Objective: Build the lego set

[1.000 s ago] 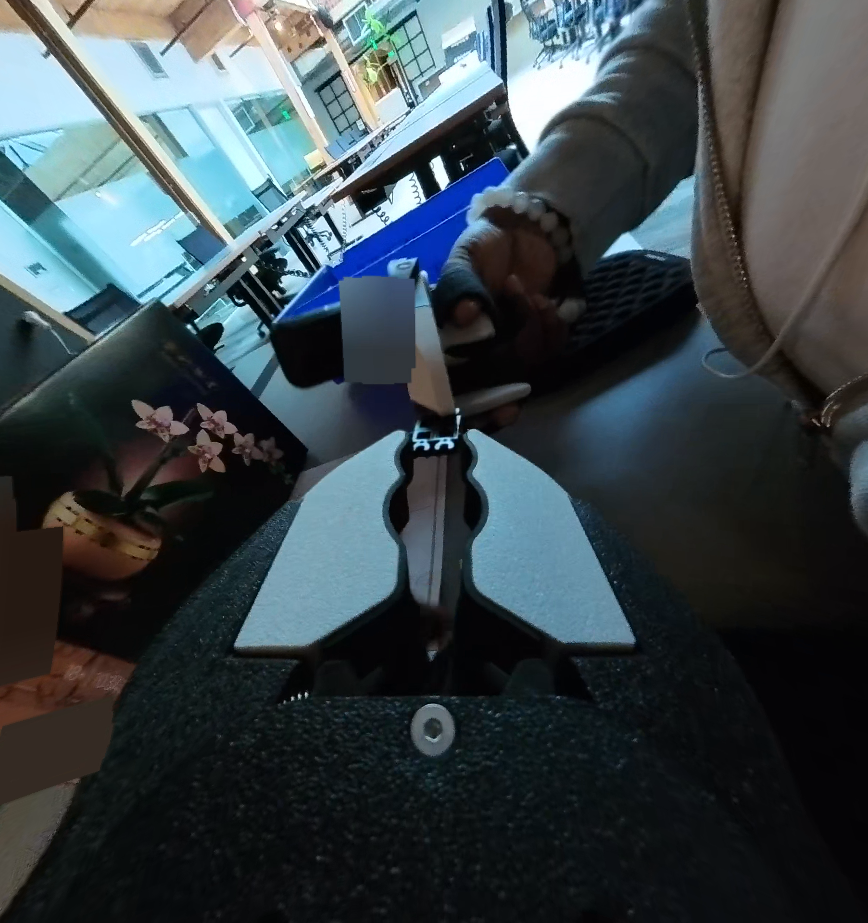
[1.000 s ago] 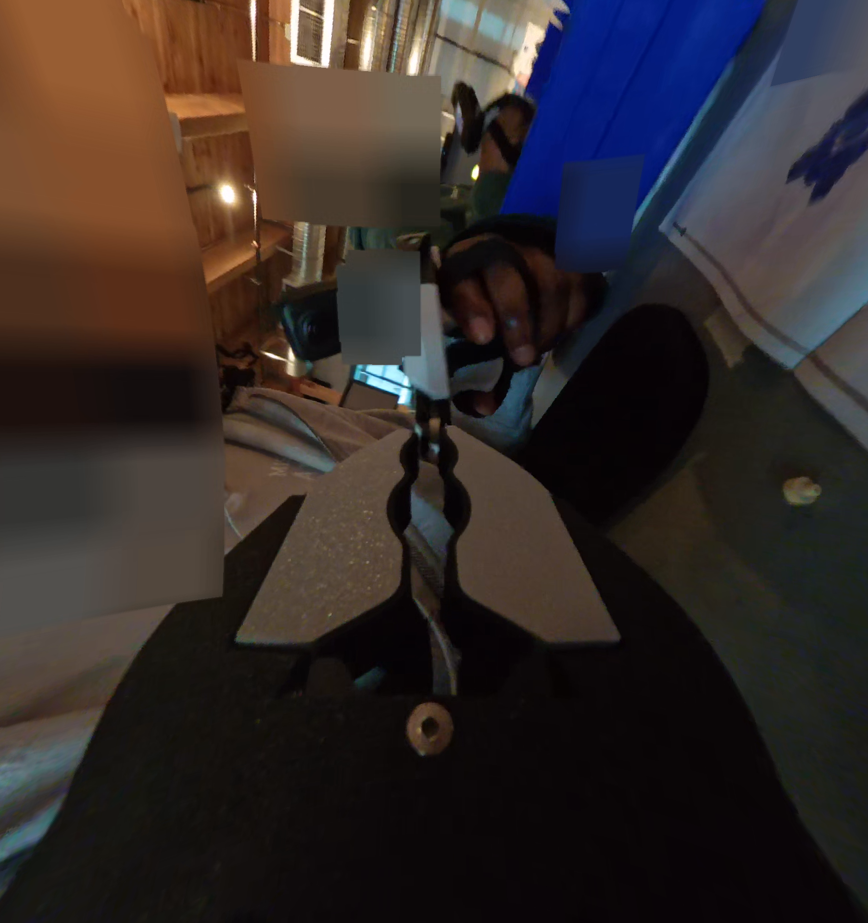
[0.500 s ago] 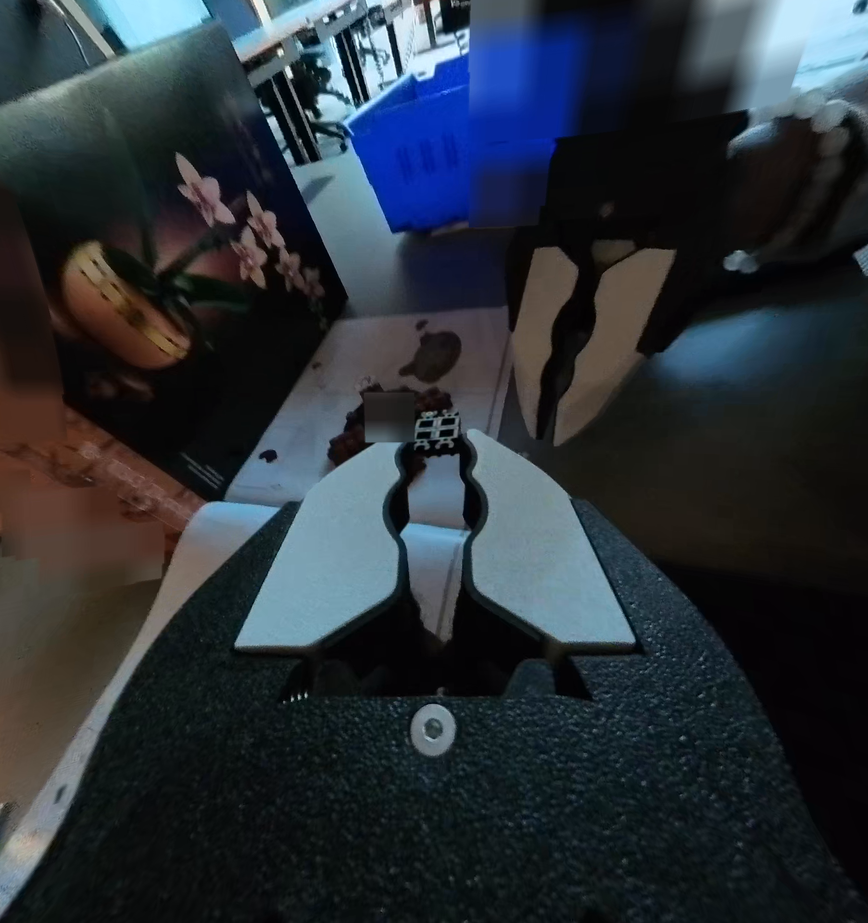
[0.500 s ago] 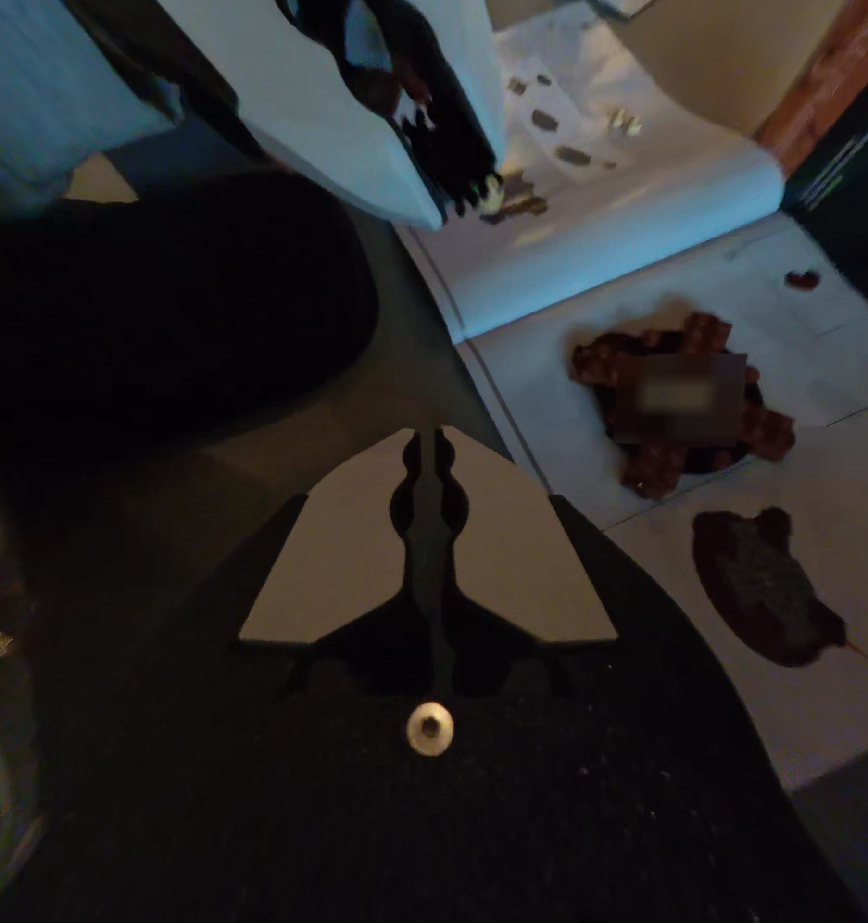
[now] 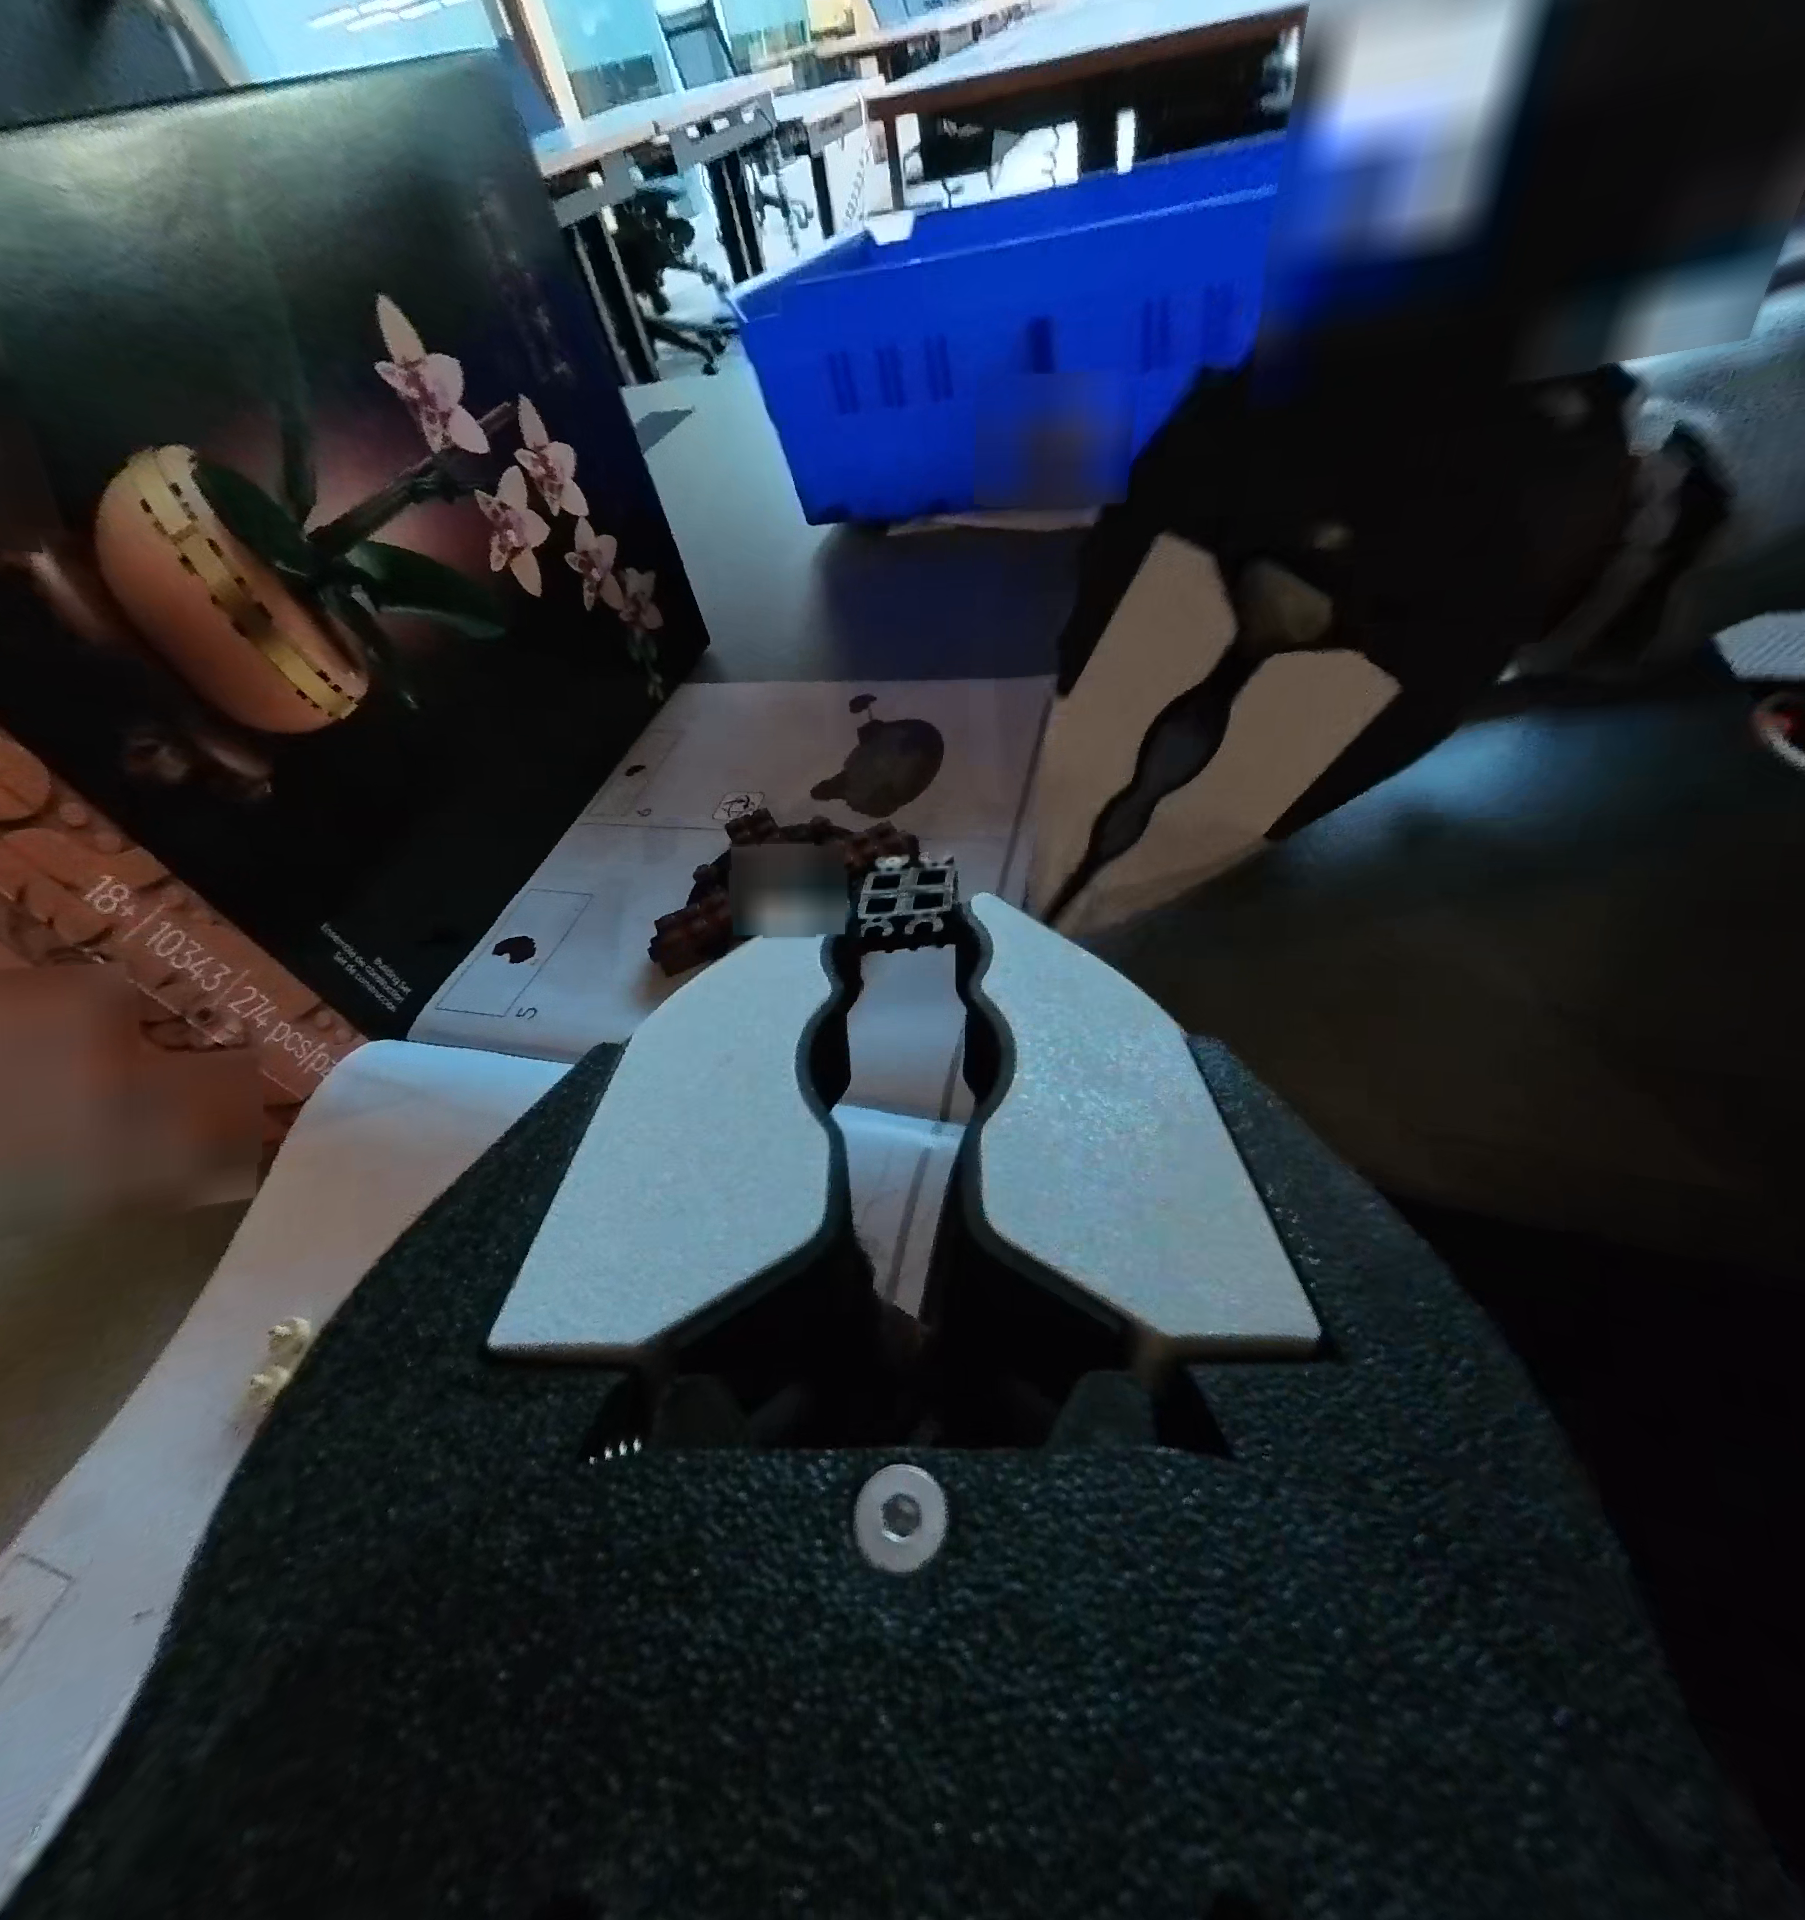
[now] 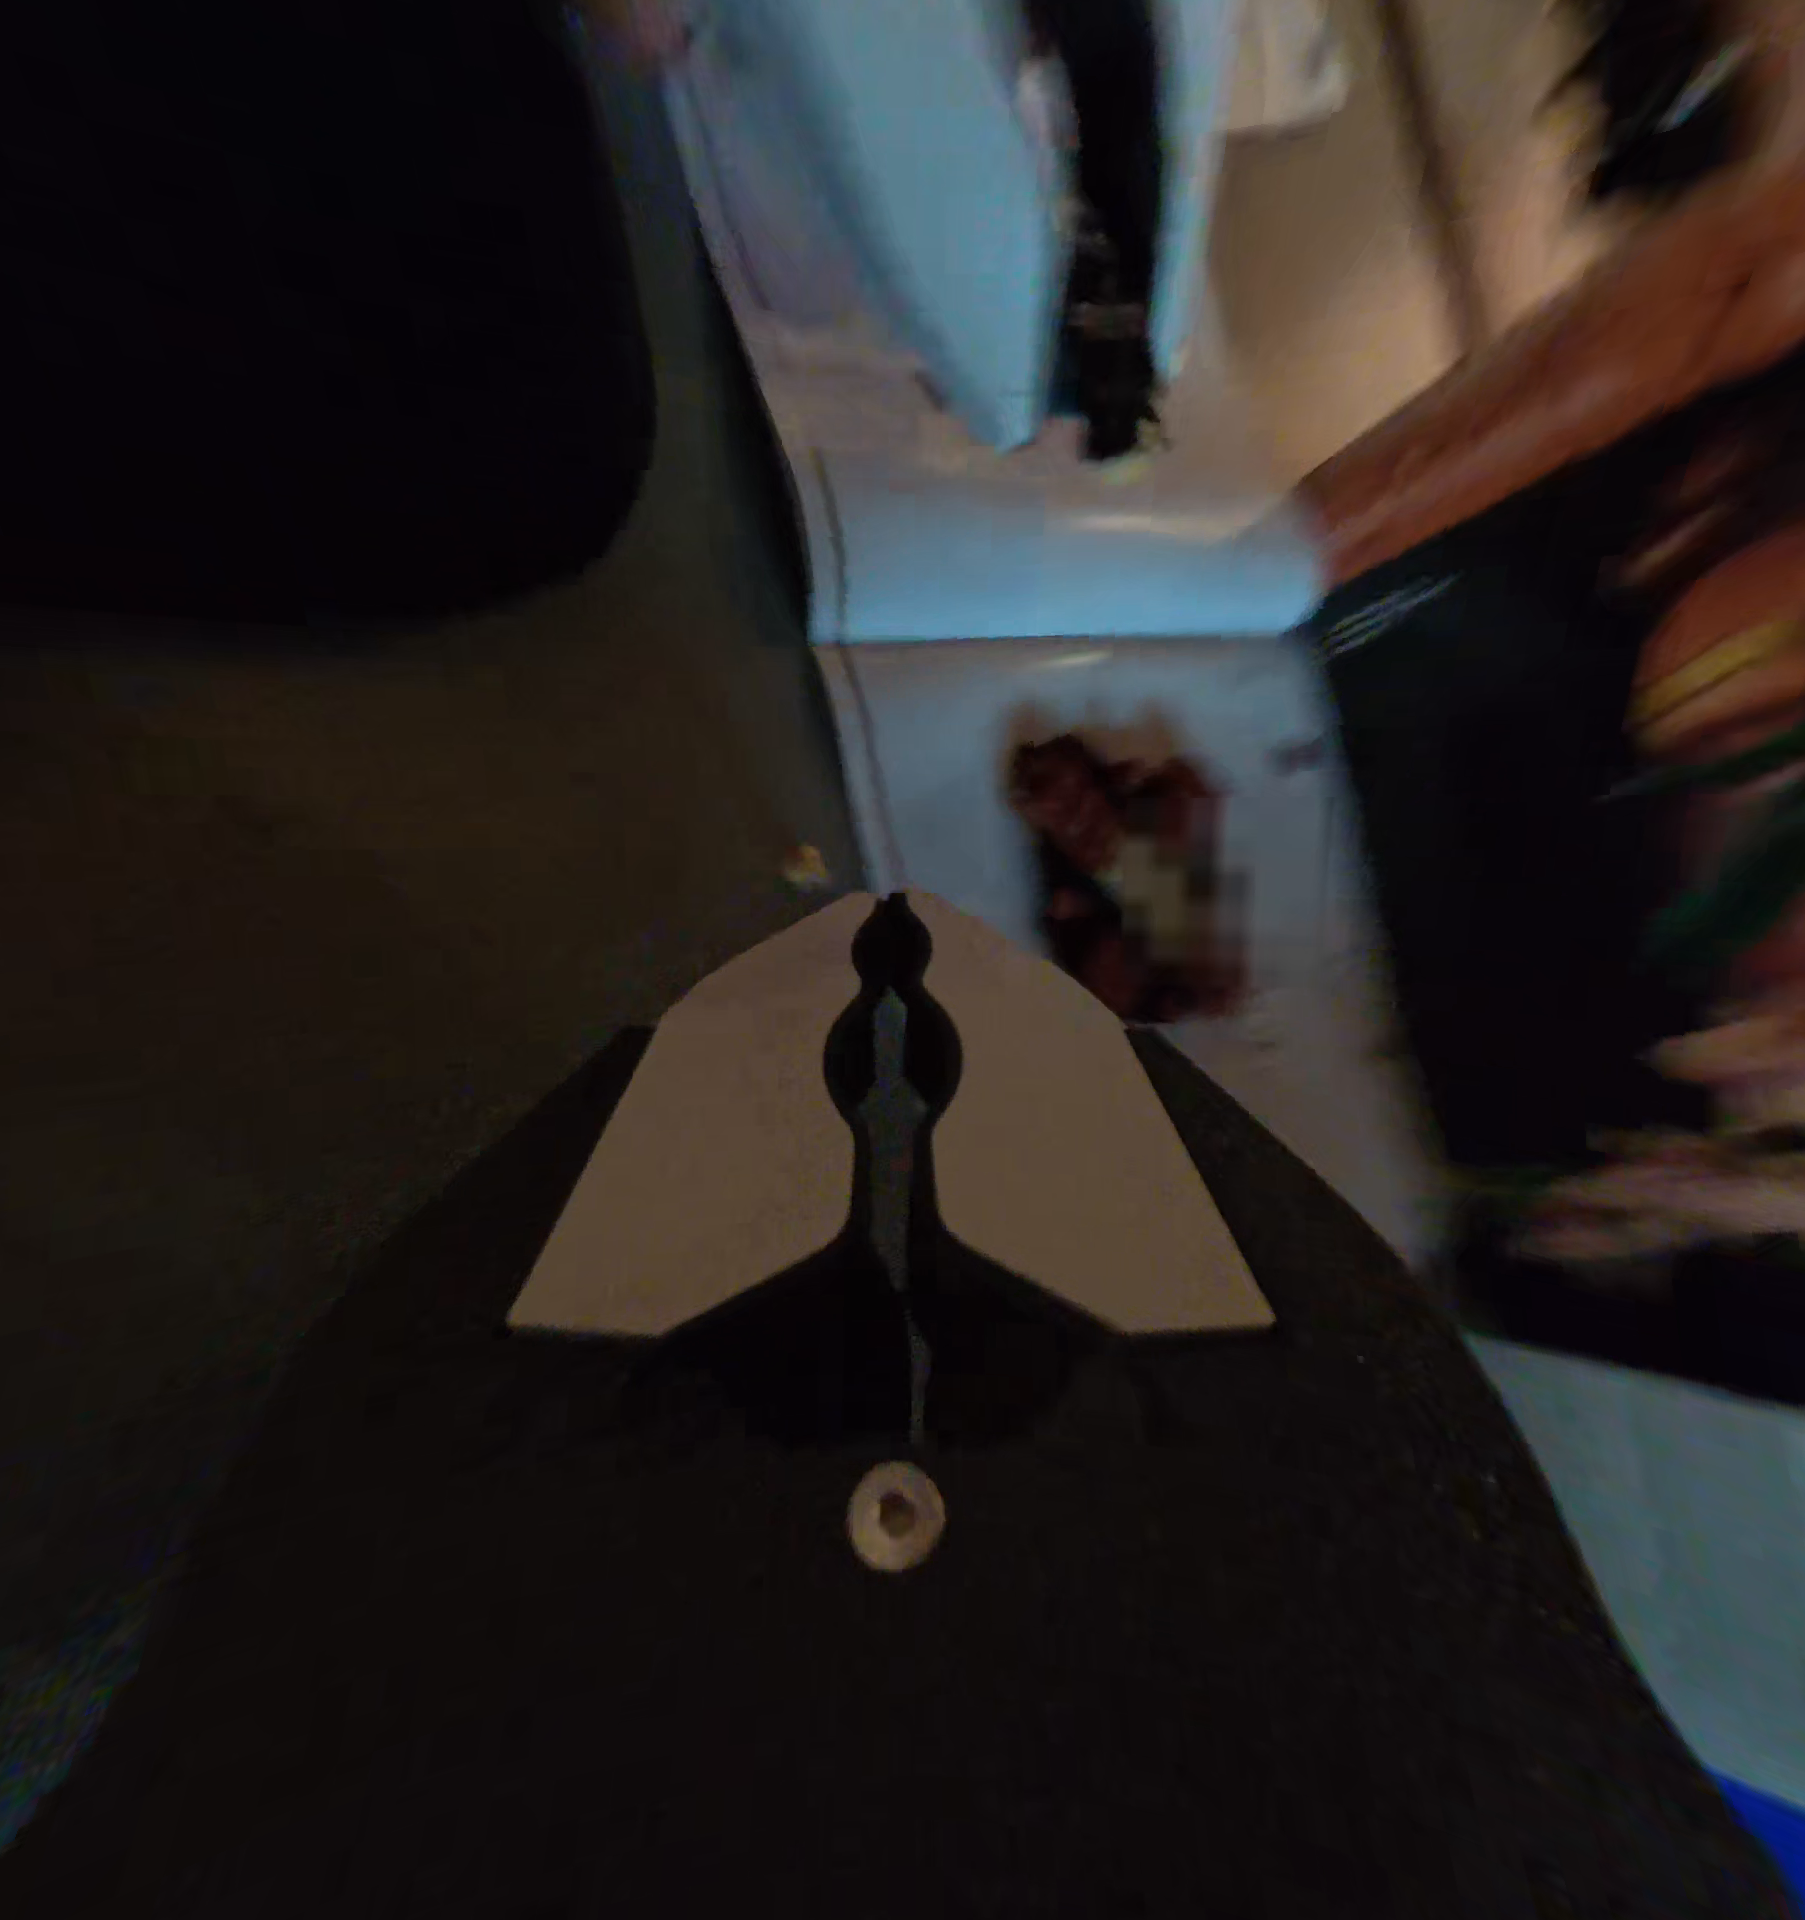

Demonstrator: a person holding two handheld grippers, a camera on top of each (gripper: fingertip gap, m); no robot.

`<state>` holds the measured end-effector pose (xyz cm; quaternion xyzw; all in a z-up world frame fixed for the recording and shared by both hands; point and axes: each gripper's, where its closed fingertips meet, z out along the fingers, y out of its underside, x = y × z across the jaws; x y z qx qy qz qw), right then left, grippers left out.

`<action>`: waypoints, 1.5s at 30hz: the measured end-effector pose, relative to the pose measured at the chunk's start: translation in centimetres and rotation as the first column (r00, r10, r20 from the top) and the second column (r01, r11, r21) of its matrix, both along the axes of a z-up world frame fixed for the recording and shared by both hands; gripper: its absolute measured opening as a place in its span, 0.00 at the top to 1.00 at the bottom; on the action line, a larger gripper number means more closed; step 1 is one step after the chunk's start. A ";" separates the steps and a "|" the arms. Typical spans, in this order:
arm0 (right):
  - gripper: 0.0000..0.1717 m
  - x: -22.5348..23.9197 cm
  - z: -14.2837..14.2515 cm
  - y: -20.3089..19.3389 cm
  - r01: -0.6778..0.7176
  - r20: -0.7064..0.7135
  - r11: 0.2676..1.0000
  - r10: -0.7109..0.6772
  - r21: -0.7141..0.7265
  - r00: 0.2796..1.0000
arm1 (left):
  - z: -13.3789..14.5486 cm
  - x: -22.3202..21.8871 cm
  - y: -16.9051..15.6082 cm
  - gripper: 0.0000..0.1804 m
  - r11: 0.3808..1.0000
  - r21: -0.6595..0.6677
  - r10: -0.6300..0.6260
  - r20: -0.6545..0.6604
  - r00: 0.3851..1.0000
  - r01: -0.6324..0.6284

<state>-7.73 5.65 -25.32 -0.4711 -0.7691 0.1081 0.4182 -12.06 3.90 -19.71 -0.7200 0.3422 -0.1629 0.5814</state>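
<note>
My left gripper [image 5: 903, 920] is clamped on one small black brick piece [image 5: 906, 906], held just above one open instruction booklet [image 5: 825, 748] on the dark table [image 5: 1500, 1039]. One brown brick cluster [image 5: 700, 920] lies on the page. My right gripper [image 6: 893, 902] is clenched with nothing between its tips. I count one flower-printed box [image 5: 285, 499], one blue bin [image 5: 981, 343], and rows of desks [image 5: 1033, 62] behind.
</note>
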 end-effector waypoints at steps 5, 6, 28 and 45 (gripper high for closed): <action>1.00 0.3 -0.2 1.1 -0.189 0.133 0.872 0.143 0.452 0.981 | 0.6 -0.1 0.2 0.91 1.000 0.008 0.004 0.067 0.998 -0.005; 1.00 0.4 -0.4 0.9 -0.194 0.132 0.881 0.151 0.432 0.980 | 0.6 -0.2 0.3 0.91 1.000 0.008 0.008 0.065 0.998 -0.009; 0.98 1.1 -1.6 -1.8 0.171 0.083 0.841 -0.150 -0.513 0.985 | 0.3 0.0 0.0 0.91 1.000 0.018 -0.004 0.038 0.999 0.003; 0.94 2.5 -1.1 0.1 -0.076 0.184 0.997 0.070 0.027 0.981 | 0.9 -0.4 0.2 0.91 0.998 0.060 0.027 0.061 0.998 -0.031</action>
